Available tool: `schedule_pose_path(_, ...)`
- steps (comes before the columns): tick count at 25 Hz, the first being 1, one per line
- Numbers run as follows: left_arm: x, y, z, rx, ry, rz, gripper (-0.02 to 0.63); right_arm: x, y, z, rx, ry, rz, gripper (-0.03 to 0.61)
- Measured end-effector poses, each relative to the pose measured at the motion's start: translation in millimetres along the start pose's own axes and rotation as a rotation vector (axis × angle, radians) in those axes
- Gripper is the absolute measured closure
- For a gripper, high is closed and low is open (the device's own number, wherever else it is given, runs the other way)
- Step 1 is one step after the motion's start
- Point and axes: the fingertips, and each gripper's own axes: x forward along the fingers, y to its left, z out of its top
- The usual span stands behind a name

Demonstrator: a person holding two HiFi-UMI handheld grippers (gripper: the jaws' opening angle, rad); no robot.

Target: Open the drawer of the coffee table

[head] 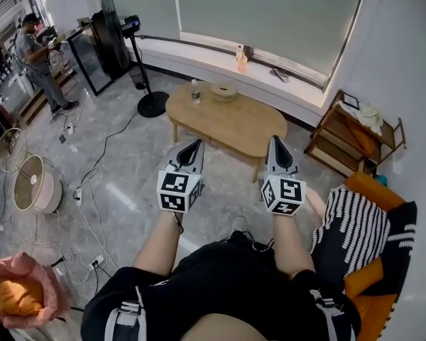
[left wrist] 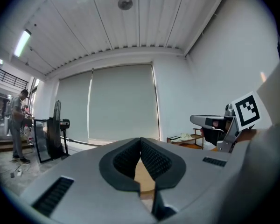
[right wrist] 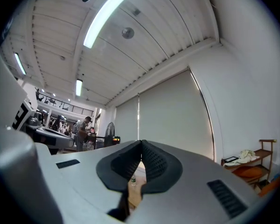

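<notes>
The oval wooden coffee table [head: 231, 125] stands on the marble floor ahead of me, with a water bottle [head: 195, 91] and a round bowl [head: 224, 91] on its top. No drawer shows from here. My left gripper [head: 194, 148] and right gripper [head: 276, 146] are held side by side in front of my lap, pointing at the table and well short of it. Both are shut with nothing between the jaws. In the left gripper view the left gripper [left wrist: 140, 141] has its pads touching; in the right gripper view the right gripper [right wrist: 141, 145] does too, with the bottle [right wrist: 133, 177] seen below.
A wooden shelf unit [head: 355, 135] stands right of the table, an orange chair with a striped cushion [head: 362, 226] at my right. A standing fan [head: 121, 41] and cables [head: 85, 190] lie left, with a floor fan [head: 35, 183]. A person [head: 39, 59] stands far left.
</notes>
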Motion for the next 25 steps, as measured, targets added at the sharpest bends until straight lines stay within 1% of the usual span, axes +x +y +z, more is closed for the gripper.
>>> schedule_pose_path(7, 165, 29, 32, 0.014, -0.008, 0.015, 0.592, 136, -90, -27, 0.018, 0.029, -0.016, 0.561)
schedule_pose_path(9, 203, 37, 36, 0.014, -0.008, 0.02, 0.592, 169, -108, -33, 0.015, 0.037, -0.013, 0.561)
schedule_pose_path(12, 247, 49, 30, 0.008, 0.009, 0.022, 0.592, 211, -125, -44, 0.007, 0.055, -0.003, 0.561)
schedule_pose_path(16, 283, 70, 16, -0.017, 0.037, 0.006, 0.593, 253, -130, -60, 0.007, 0.085, 0.0, 0.561)
schedule_pose_path(19, 300, 93, 4, -0.044, 0.045, -0.031, 0.592, 276, -121, -73, 0.0, 0.103, -0.018, 0.561)
schedule_pose_path(22, 310, 123, -10, -0.05, 0.052, -0.077, 0.592, 291, -104, -84, -0.011, 0.106, -0.065, 0.561)
schedule_pose_path(25, 321, 151, -18, -0.041, 0.064, -0.132, 0.592, 305, -92, -89, -0.008, 0.102, -0.138, 0.561)
